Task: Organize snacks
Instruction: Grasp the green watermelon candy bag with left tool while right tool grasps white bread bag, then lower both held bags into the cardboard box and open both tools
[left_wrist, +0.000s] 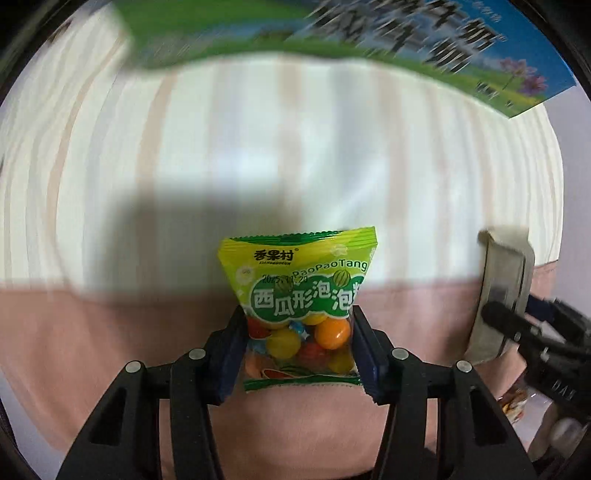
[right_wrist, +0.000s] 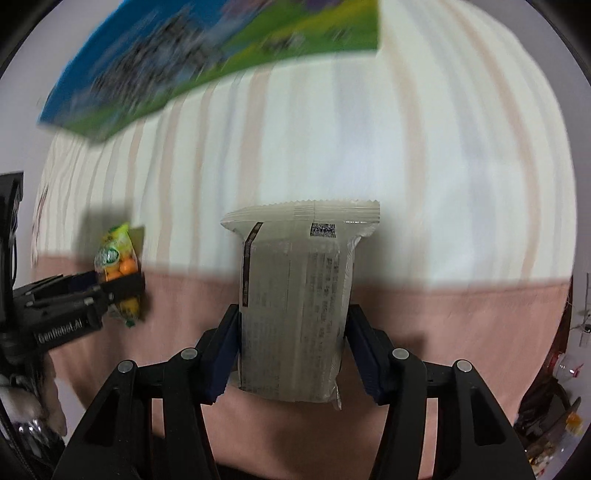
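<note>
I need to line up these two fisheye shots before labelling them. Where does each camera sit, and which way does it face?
Left wrist: on the left gripper, facing down at the striped cloth; its pads clamp the green candy bag; the right gripper shows at the right edge.
Right wrist: on the right gripper, facing down; its pads clamp the pale snack packet; the left gripper shows at left.
Shared: cloth, blue-green box, both snacks.

Candy bag (left_wrist: 299, 295) left of wrapped bar (right_wrist: 295, 302), box (left_wrist: 332, 40) seemingly beyond
</note>
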